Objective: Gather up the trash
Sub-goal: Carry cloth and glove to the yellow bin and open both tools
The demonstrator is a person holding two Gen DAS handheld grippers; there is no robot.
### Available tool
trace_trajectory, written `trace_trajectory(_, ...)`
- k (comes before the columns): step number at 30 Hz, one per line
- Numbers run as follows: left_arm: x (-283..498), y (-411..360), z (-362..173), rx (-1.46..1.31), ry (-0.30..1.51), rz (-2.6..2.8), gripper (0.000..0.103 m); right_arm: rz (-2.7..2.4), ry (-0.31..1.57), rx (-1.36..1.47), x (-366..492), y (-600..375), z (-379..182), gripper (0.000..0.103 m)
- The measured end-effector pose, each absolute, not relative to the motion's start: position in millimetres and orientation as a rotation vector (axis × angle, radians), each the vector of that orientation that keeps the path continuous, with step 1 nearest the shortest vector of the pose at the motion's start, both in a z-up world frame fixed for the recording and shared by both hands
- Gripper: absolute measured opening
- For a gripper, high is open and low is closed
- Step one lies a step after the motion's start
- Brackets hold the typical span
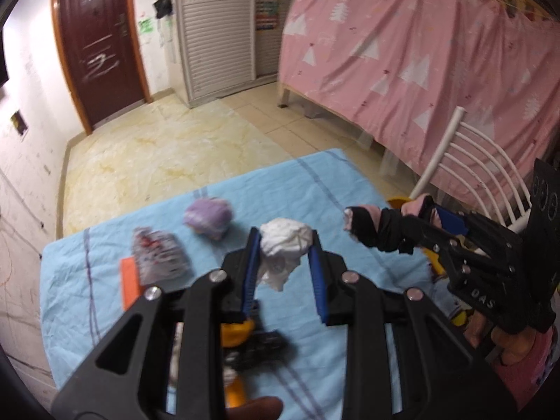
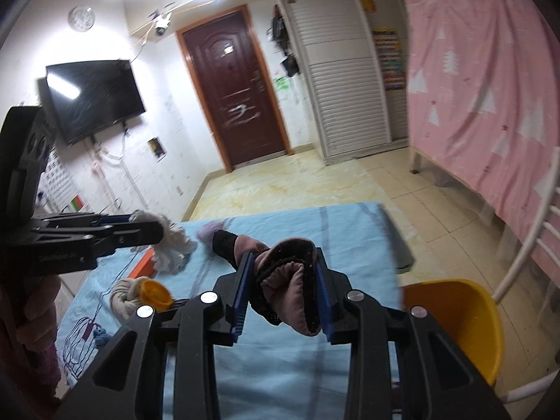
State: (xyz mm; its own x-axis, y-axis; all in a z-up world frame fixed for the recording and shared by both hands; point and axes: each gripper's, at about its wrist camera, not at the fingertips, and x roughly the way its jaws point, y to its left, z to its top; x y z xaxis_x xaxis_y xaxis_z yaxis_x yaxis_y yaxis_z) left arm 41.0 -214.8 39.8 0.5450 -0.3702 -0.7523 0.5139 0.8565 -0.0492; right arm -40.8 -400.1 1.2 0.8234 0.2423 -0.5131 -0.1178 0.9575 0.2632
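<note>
Left wrist view, left gripper (image 1: 284, 245) clamping white wad (image 1: 285, 241), right gripper (image 1: 353, 222) lettered "DAS" pinching pink-black cloth (image 1: 371, 225), purple wad (image 1: 209, 216) near table's (image 1: 315, 182) far edge.

Left wrist view: mounted behind the left claw (image 1: 285, 245), looking forward and steeply down along its fingers, close above the blue table (image 1: 315, 189). Beyond the claw, floor, door (image 1: 101, 42) and pink curtain (image 1: 420, 52). Right of the claw, seen from the side, the right claw (image 1: 416, 224).

Right wrist view: mounted behind the right claw (image 2: 283, 266), looking forward and less steeply down, close over the same table (image 2: 350, 231). Left of the claw, side-on, the left claw (image 2: 154, 234); lower right, a yellow bin (image 2: 462, 322). Higher up, TV (image 2: 94, 98) and ceiling light.

Shared: table, door (image 2: 234, 94), curtain (image 2: 483, 87), floor, each other's claw. Both frames blurred.
</note>
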Motion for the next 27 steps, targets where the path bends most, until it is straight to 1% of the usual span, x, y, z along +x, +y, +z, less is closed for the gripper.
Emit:
trace_trajectory(10, 18, -290, 46, 0.257, 0.837, -0.642, 0.025, 0.041, 0.541, 0.289, -73, -479, -7, 0.027)
trace_trajectory(19, 0, -359, 41, 0.337, 0.837, -0.715, 0.025, -0.047, 0.561, 0.348, -89, -536, -35, 0.027)
trace_trajectory(24, -6, -393, 36, 0.369, 0.844, -0.742, 0.025, -0.061, 0.578, 0.377, -92, -547, -53, 0.028)
trace_trajectory(27, -5, -410, 33, 0.376, 0.851, -0.752, 0.025, -0.066, 0.593, 0.390, -88, -554, -64, 0.033)
